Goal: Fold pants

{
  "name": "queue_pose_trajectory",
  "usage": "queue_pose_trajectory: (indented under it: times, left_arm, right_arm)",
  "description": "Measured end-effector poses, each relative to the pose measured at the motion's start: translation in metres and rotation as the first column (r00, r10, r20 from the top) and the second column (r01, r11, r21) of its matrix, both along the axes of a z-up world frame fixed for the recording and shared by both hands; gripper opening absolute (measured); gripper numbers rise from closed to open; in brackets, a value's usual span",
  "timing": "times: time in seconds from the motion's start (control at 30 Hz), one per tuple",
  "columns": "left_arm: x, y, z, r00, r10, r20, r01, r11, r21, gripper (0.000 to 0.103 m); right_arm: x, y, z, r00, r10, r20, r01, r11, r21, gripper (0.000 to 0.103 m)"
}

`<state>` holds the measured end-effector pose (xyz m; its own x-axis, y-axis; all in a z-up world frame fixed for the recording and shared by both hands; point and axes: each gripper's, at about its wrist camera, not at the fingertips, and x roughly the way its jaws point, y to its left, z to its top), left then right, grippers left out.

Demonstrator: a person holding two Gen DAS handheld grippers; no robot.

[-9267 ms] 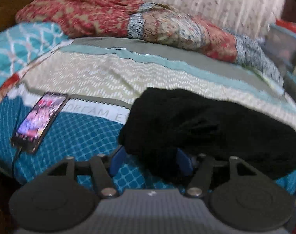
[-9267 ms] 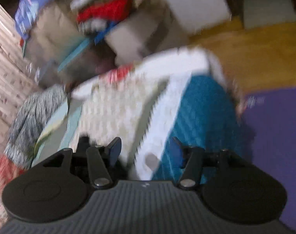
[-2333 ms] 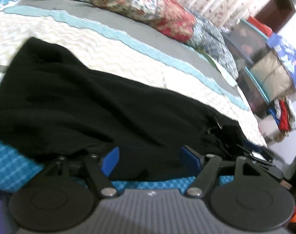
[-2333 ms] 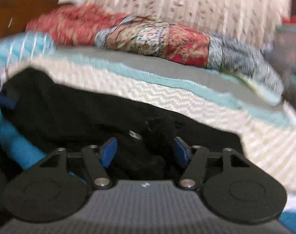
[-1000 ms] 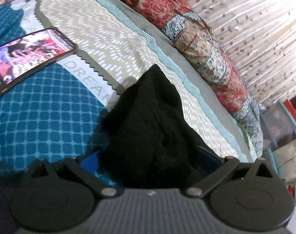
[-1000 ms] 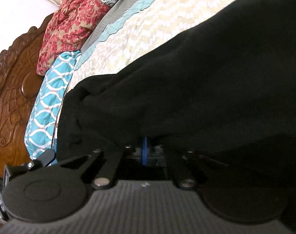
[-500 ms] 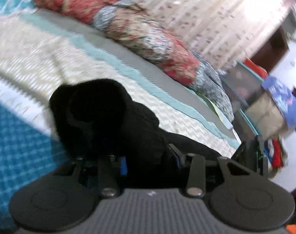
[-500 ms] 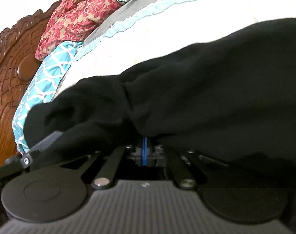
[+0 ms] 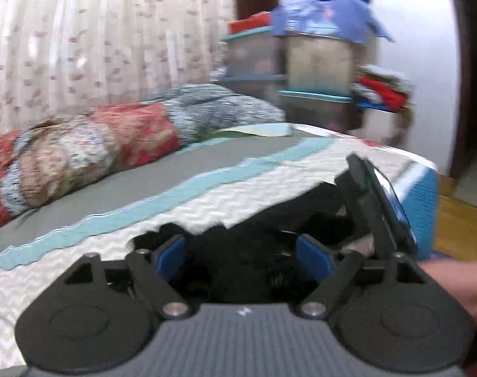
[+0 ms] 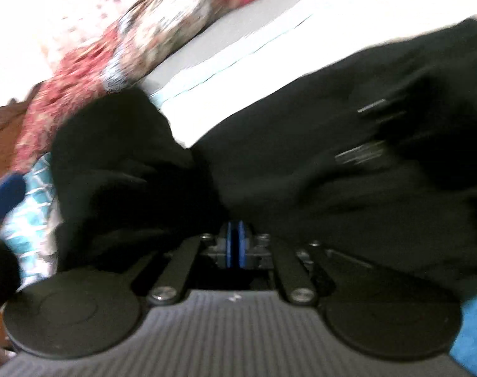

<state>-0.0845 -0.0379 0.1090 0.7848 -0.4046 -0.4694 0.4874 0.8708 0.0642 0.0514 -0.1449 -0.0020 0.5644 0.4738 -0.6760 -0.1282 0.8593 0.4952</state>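
The black pants (image 10: 317, 144) lie bunched on the patterned bedspread (image 9: 163, 194). In the left wrist view the pants (image 9: 238, 245) sit low between my blue pads. My left gripper (image 9: 243, 256) is open, with black cloth lying between the pads but not pinched. My right gripper (image 10: 235, 248) is shut, its blue pads pressed together at the edge of the pants; the pinched cloth itself is in shadow. The right gripper's body (image 9: 376, 207) shows at the right of the left wrist view, with the person's hand (image 9: 455, 282) behind it.
A rolled red and grey patterned blanket (image 9: 90, 150) lies along the far side of the bed. Stacked storage boxes and clothes (image 9: 314, 62) stand beyond the bed's corner. A curtain (image 9: 97, 47) hangs behind. Wooden floor (image 9: 458, 229) shows at the right.
My left gripper has opened and let go of the pants, and its view has swung to the right toward the bed's corner. My right gripper stays shut on the pants and has shifted.
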Motion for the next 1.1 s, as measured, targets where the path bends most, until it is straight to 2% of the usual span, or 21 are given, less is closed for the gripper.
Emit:
queue_pose_trajectory:
  times: [0.07, 0.13, 0.17, 0.23, 0.3, 0.4, 0.47, 0.5, 0.57, 0.6, 0.63, 0.67, 0.73, 0.77, 0.87, 0.9, 0.93, 0.97, 1.03, 1.07, 1.1]
  left_arm:
    - [-0.011, 0.005, -0.003, 1.000, -0.015, -0.006, 0.015, 1.000, -0.006, 0.083]
    - [-0.015, 0.016, -0.009, 0.999, 0.030, -0.022, -0.029, 1.000, 0.007, 0.087]
    - [-0.016, 0.024, -0.013, 0.997, 0.074, -0.034, -0.074, 0.997, 0.013, 0.089]
    - [-0.009, 0.035, -0.017, 0.984, 0.161, -0.072, -0.160, 0.987, 0.020, 0.090]
    - [0.002, 0.040, -0.025, 0.967, 0.229, -0.113, -0.228, 0.973, 0.021, 0.089]
    - [0.006, 0.030, -0.032, 0.974, 0.205, -0.095, -0.201, 0.978, 0.055, 0.089]
    - [0.001, 0.017, -0.038, 0.987, 0.147, -0.066, -0.141, 0.985, 0.096, 0.089]
    - [0.001, 0.007, -0.044, 0.991, 0.117, -0.061, -0.109, 0.987, 0.119, 0.088]
    - [0.006, -0.004, -0.057, 0.992, 0.090, -0.086, -0.076, 0.986, 0.151, 0.066]
    - [0.010, -0.005, -0.064, 0.990, 0.089, -0.113, -0.070, 0.984, 0.161, 0.043]
    - [0.014, -0.003, -0.070, 0.986, 0.099, -0.135, -0.076, 0.983, 0.168, 0.021]
    - [0.018, 0.004, -0.075, 0.980, 0.120, -0.160, -0.093, 0.981, 0.168, 0.014]
    - [0.017, 0.025, -0.069, 0.971, 0.144, -0.190, -0.125, 0.986, 0.109, 0.011]
    - [0.011, 0.042, -0.061, 0.969, 0.163, -0.187, -0.153, 0.986, 0.069, 0.011]
    - [-0.008, 0.077, -0.034, 0.967, 0.209, -0.145, -0.210, 0.978, 0.007, 0.011]
    - [-0.016, 0.087, -0.029, 0.965, 0.217, -0.148, -0.222, 0.975, -0.019, 0.011]
    - [-0.023, 0.091, -0.030, 0.963, 0.217, -0.162, -0.224, 0.974, -0.027, 0.012]
    - [-0.025, 0.092, -0.034, 0.959, 0.210, -0.191, -0.217, 0.976, -0.017, 0.014]
    - [-0.026, 0.080, -0.053, 0.949, 0.205, -0.240, -0.197, 0.979, 0.057, 0.024]
    - [-0.027, 0.072, -0.060, 0.946, 0.209, -0.247, -0.189, 0.977, 0.100, 0.024]
    - [-0.031, 0.066, -0.061, 0.949, 0.206, -0.237, -0.178, 0.975, 0.132, 0.029]
  right_arm:
    - [-0.005, -0.018, 0.003, 0.999, -0.046, 0.013, 0.046, 0.999, 0.020, 0.012]
    - [-0.010, -0.027, 0.007, 0.995, -0.087, 0.048, 0.086, 0.996, 0.022, 0.016]
    - [-0.012, -0.027, 0.010, 0.992, -0.104, 0.071, 0.103, 0.995, 0.012, 0.027]
    - [-0.012, -0.032, 0.015, 0.986, -0.122, 0.114, 0.120, 0.992, 0.028, 0.041]
    - [-0.007, -0.030, 0.018, 0.985, -0.112, 0.133, 0.104, 0.992, 0.067, 0.050]
    - [0.010, -0.020, 0.018, 0.987, -0.093, 0.132, 0.083, 0.993, 0.080, 0.061]
    - [0.025, -0.032, 0.019, 0.989, -0.042, 0.144, 0.033, 0.998, 0.060, 0.080]
    - [0.031, -0.034, 0.017, 0.989, -0.018, 0.148, 0.013, 0.999, 0.032, 0.082]
    - [0.045, -0.027, 0.012, 0.992, 0.016, 0.121, -0.014, 1.000, -0.016, 0.082]
    - [0.054, -0.021, 0.008, 0.995, 0.052, 0.081, -0.050, 0.998, -0.022, 0.078]
    - [0.061, -0.016, 0.005, 0.995, 0.094, 0.035, -0.093, 0.996, -0.011, 0.048]
    - [0.061, -0.013, 0.004, 0.994, 0.104, 0.010, -0.104, 0.994, -0.016, 0.040]
    - [0.042, -0.016, 0.015, 0.991, 0.125, 0.042, -0.123, 0.992, -0.036, 0.032]
    - [0.032, -0.020, 0.023, 0.990, 0.134, 0.047, -0.133, 0.991, -0.012, 0.030]
    - [0.001, -0.031, 0.033, 0.990, 0.144, 0.013, -0.144, 0.983, 0.118, 0.028]
    - [-0.010, -0.031, 0.031, 0.988, 0.152, 0.007, -0.152, 0.978, 0.140, 0.028]
    - [-0.017, -0.020, 0.027, 0.987, 0.163, 0.000, -0.161, 0.979, 0.122, 0.028]
    - [-0.023, -0.011, 0.019, 0.984, 0.176, -0.010, -0.175, 0.982, 0.072, 0.029]
    - [-0.026, 0.003, -0.005, 0.981, 0.190, -0.044, -0.192, 0.981, -0.032, 0.031]
    - [-0.026, 0.001, -0.013, 0.983, 0.179, -0.035, -0.180, 0.984, -0.020, 0.032]
    - [-0.024, -0.003, -0.013, 0.985, 0.172, -0.035, -0.172, 0.985, 0.009, 0.032]
